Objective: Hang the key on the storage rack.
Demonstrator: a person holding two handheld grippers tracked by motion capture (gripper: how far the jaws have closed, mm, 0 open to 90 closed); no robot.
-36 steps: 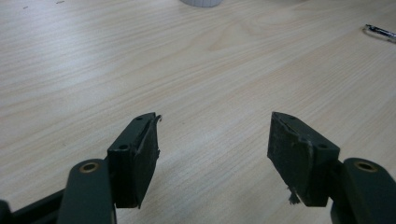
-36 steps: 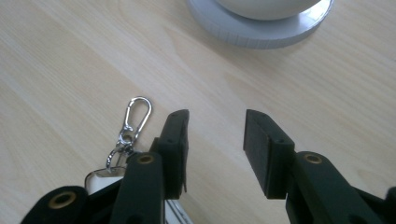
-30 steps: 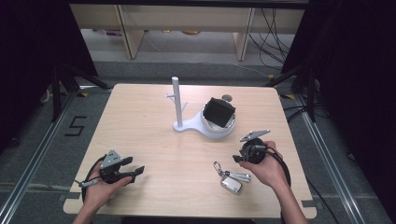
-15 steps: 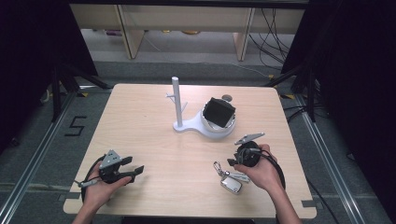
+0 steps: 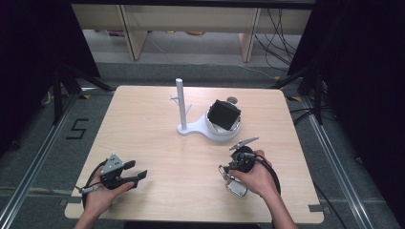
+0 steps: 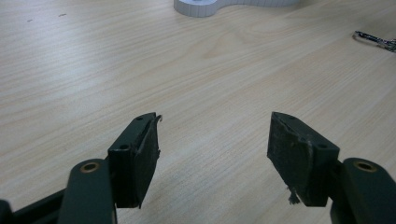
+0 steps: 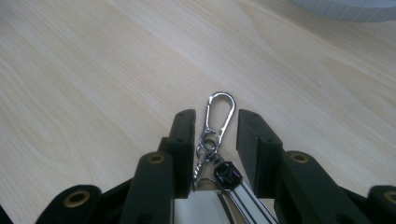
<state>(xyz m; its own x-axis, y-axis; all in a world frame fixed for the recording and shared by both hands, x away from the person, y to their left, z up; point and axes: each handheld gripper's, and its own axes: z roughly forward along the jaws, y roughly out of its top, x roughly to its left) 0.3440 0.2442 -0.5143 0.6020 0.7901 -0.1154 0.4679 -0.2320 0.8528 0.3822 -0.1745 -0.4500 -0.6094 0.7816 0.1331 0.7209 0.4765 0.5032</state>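
Note:
A bunch of keys lies on the wooden table point(image 5: 157, 124) at the front right: a silver carabiner point(image 7: 219, 112), a short chain and a black-and-silver car key fob point(image 5: 237, 189). My right gripper point(image 7: 215, 123) stands over it, jaws narrowly apart on either side of the carabiner with a small gap still showing; in the high view the right gripper point(image 5: 228, 174) points toward the person. My left gripper point(image 5: 136, 170) rests at the front left, wide open with nothing between its pads point(image 6: 140, 158). The keys' chain point(image 6: 373, 39) shows far right.
A white stand point(image 5: 180, 102) with an upright post and small hooks stands mid-table. Its round base point(image 5: 217, 133) holds a black box point(image 5: 224, 115). A small dark disc point(image 5: 232, 100) lies behind it. Bare wood stretches between the two grippers.
My right gripper has moved toward the person and left, from beside the white base down over the keys, its jaws now around the carabiner. The left gripper has stayed put.

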